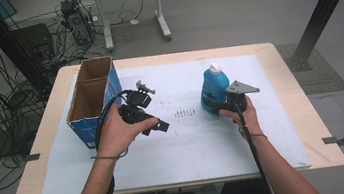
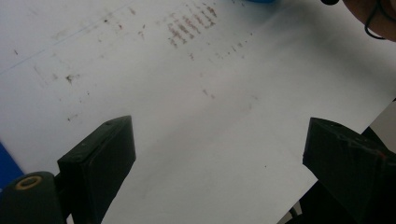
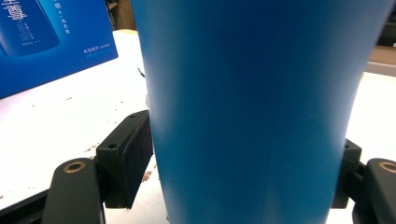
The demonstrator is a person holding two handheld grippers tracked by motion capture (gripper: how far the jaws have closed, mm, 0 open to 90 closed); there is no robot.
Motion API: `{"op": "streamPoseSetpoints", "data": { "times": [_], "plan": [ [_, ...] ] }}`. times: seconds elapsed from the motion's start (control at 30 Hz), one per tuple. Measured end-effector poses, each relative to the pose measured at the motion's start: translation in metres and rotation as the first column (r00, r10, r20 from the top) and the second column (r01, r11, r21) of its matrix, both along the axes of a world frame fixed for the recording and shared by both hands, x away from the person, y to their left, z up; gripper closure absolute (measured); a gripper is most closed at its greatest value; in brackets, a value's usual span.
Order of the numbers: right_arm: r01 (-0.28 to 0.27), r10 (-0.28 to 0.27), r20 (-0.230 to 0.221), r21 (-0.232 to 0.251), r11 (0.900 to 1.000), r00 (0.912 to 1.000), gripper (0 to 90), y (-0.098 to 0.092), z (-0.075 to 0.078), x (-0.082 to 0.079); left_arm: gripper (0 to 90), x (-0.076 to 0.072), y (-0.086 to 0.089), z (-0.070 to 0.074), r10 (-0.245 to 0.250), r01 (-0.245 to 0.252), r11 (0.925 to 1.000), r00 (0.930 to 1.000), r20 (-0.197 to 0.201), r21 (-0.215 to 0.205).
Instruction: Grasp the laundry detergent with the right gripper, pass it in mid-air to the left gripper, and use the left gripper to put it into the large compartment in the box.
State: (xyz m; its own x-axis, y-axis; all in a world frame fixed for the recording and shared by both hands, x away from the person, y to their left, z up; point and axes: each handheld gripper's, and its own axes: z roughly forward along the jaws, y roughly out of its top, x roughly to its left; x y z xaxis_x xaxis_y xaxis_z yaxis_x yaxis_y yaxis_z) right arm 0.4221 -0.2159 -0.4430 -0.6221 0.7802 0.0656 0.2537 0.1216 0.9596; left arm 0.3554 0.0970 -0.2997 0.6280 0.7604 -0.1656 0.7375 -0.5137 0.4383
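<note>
Blue plastic made the smooth, rounded body of the bottle, which stood upright with a white cap on the right half of the pale mat. The right gripper came to its lower part from the person's side, held level by the right hand, with the forearm stretched up from the bottom edge. In the right gripper view both black pads lay against the bottle's sides, so the jaws were clamped on it.

The left gripper was held above the mat in the left hand, tilted toward the middle of the table. Its jaws stood wide apart with nothing between them; the left gripper view showed bare mat with small brown marks.

The bottle's label was not readable, and its top was cut off in the right gripper view. The right jaw there was mostly hidden behind the bottle.

An open cardboard box, brown inside and blue outside, stood at the left edge of the mat on the wooden table.
</note>
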Motion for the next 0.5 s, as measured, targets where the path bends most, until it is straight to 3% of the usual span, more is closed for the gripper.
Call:
{"op": "streamPoseSetpoints", "data": {
  "times": [0.5],
  "plan": [
    [0.009,-0.009,0.011,0.005,1.0,0.9999,37.9,-0.0009,-0.0007,-0.0002,9.7,0.0006,-0.0056,0.003,-0.007,0.008,0.9985,0.9998,-0.019,0.054]
  ]
}}
